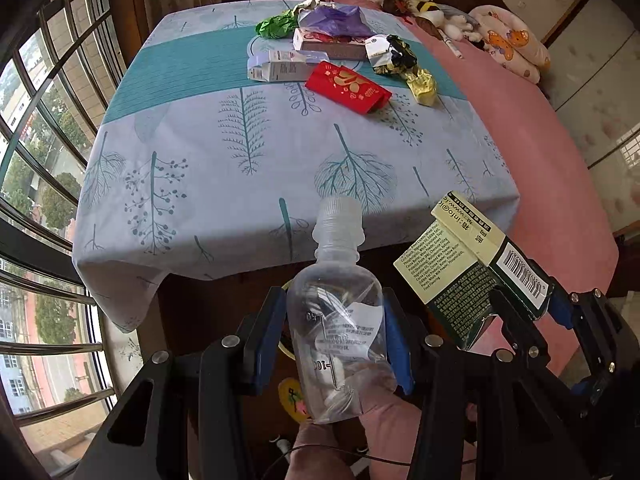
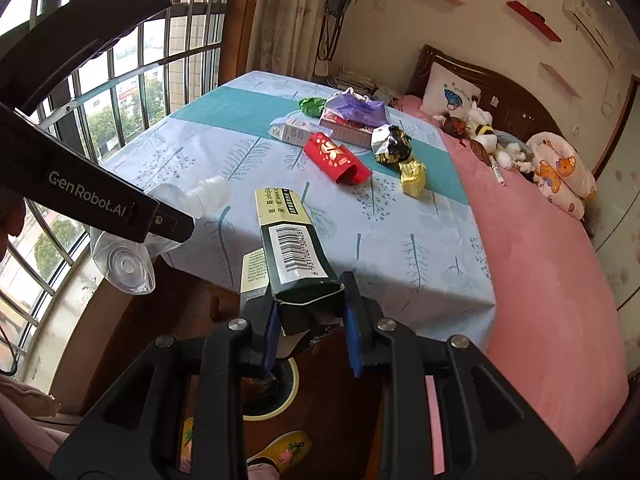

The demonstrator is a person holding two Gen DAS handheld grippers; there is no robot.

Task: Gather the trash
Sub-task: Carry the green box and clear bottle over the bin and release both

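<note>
My left gripper (image 1: 334,334) is shut on a clear plastic bottle (image 1: 340,320) with a white cap, held off the near edge of the table. To its right, my right gripper (image 2: 310,320) is shut on a dark green and cream carton (image 2: 290,244) with a barcode; the same carton (image 1: 472,268) shows in the left wrist view. The bottle (image 2: 128,260) appears at the left in the right wrist view. More trash lies at the table's far side: a red packet (image 1: 348,86), white boxes (image 1: 280,66), a purple bag (image 1: 336,20), green wrapper (image 1: 278,26), foil wrappers (image 1: 400,60).
The table (image 1: 240,184) wears a pale blue leaf-print cloth. A pink bed (image 1: 540,152) with soft toys and pillows runs along its right. Barred windows (image 1: 44,120) stand at the left. Below the grippers sits a round bin (image 2: 280,388), with a person's yellow slippers (image 2: 280,452) on the floor.
</note>
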